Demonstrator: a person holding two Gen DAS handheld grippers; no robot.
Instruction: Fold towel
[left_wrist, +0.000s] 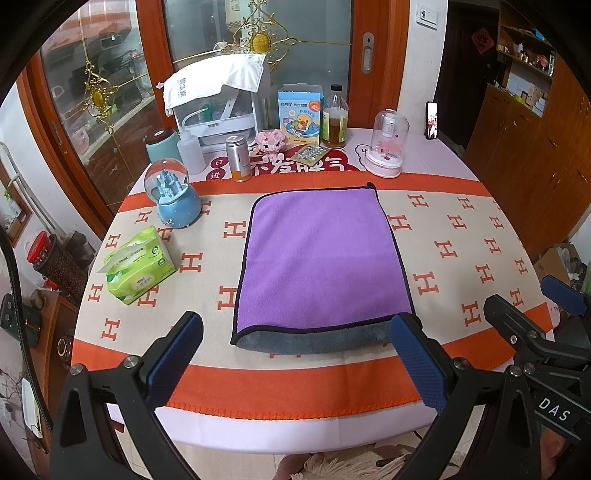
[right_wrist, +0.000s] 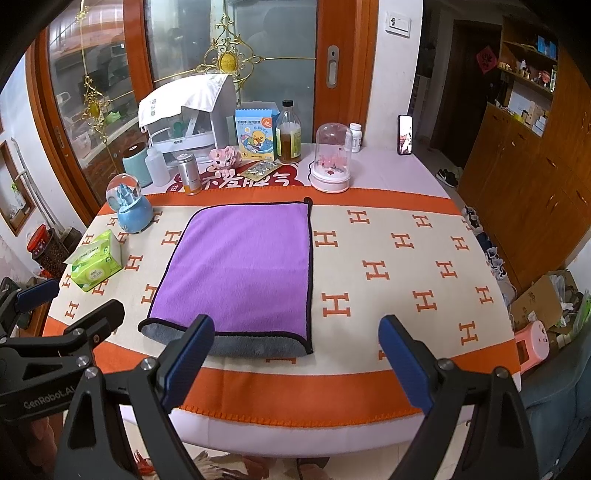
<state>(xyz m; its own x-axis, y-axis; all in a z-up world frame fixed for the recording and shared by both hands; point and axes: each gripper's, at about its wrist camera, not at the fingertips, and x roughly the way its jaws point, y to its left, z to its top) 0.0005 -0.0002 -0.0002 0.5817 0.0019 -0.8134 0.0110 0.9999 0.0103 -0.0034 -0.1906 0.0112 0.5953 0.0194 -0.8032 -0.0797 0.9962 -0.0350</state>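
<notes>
A purple towel (left_wrist: 317, 258) with a dark hem and grey underside lies folded flat on the table; its grey lower layer shows along the near edge. It also shows in the right wrist view (right_wrist: 240, 266). My left gripper (left_wrist: 295, 362) is open and empty, held above the table's near edge just in front of the towel. My right gripper (right_wrist: 295, 365) is open and empty, in front of the towel's near right corner. The right gripper also shows at the right of the left wrist view (left_wrist: 532, 306). The left gripper shows at the left of the right wrist view (right_wrist: 70, 299).
An orange and cream tablecloth (left_wrist: 461, 258) covers the table. A green tissue pack (left_wrist: 138, 264) and a blue snow globe (left_wrist: 173, 199) stand left of the towel. Bottles, a box, a white appliance and a glass dome (left_wrist: 388, 144) line the back. A phone (left_wrist: 431, 120) leans at the back right.
</notes>
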